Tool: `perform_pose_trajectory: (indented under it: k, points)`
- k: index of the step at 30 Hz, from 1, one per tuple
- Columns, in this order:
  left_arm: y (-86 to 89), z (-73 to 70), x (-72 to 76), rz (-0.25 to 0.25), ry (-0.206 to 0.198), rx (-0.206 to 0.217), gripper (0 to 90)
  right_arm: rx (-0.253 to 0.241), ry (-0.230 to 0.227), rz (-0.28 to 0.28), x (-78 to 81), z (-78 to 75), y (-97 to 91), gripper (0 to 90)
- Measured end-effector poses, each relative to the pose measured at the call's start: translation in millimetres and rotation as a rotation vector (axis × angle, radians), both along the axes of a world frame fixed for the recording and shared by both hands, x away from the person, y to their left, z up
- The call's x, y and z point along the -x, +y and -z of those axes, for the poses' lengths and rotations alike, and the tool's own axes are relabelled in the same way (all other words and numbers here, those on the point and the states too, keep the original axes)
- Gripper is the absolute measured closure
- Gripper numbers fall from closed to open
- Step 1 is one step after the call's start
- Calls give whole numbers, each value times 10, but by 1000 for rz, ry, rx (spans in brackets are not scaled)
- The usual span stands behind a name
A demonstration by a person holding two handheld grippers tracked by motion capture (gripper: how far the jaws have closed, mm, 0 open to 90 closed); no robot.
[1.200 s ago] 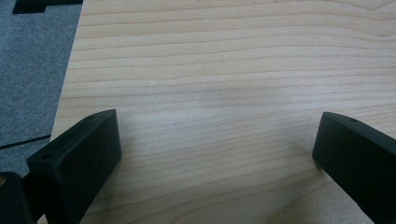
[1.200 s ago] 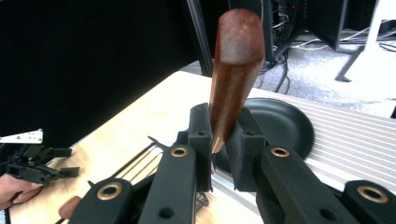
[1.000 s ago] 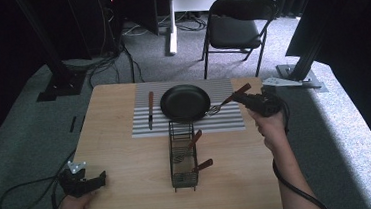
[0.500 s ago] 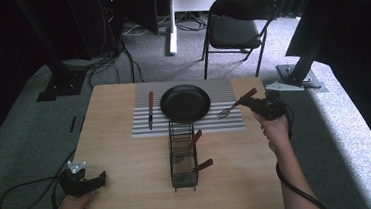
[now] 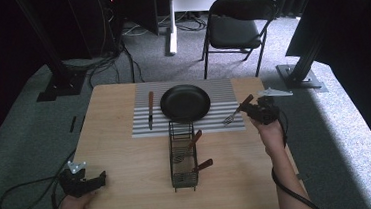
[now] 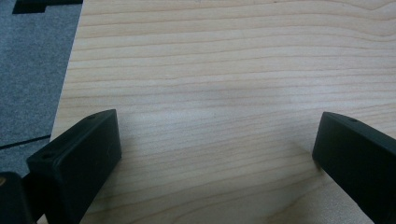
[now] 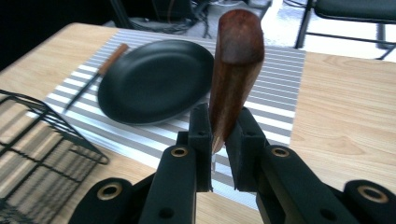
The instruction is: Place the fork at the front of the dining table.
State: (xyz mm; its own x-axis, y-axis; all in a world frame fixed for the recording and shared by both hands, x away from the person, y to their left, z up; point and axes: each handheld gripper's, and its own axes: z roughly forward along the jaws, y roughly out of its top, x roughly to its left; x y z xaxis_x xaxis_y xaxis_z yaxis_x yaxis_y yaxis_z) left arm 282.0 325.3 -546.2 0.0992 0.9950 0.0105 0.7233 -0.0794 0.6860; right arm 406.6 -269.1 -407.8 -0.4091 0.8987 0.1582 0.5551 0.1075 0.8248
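1. While the right tool [image 5: 250, 107] hung over the right end of the striped mat [image 5: 217, 89], its jaws were clamped on a fork [image 5: 237, 111]; the right gripper view showed the brown wooden handle [image 7: 235, 65] standing up between the two black pads [image 7: 201, 135], pinched tight.
2. From the high view the fork slanted, handle up toward the far right, tines [image 5: 227, 120] low over the mat's near right corner, just right of the plate [image 5: 185, 103]; whether the tines touched the mat could not be told.
3. The black plate sat in the middle of the mat; a knife [image 5: 150, 109] with a wooden handle lay on the mat's left part, near the plate but apart from it.
4. A black wire rack [image 5: 182, 157] stood on the bare surface [image 5: 127, 159] just in front of the mat; two wooden-handled utensils [image 5: 196, 137] leaned in it, handles pointing right.
5. The left tool [image 5: 99, 178] rested at the near left corner of the surface, held in the left hand [image 5: 73, 206]; its jaws stood wide apart with nothing between them, plain wood grain [image 6: 215, 107] showing in the gap in the left gripper view.
6. A folding chair [image 5: 235, 28] stood on the carpet beyond the surface.
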Motion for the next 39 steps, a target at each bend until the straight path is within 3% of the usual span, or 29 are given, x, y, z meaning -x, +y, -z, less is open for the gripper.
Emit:
perform_pose_trajectory:
  k: [4, 18, 25, 39]
  points:
    - [0, 0, 0, 0, 0, 0, 10, 42, 9, 13, -40, 42, 34, 809]
    - [0, 0, 0, 0, 0, 0, 10, 111, 42, 44, -142, 166, 135, 809]
    - [0, 0, -1, 0, 0, 0, 9, 148, 27, 36, -175, 161, 224, 808]
    - [0, 0, 0, 0, 0, 0, 10, 135, -18, 83, -350, 272, 387, 804]
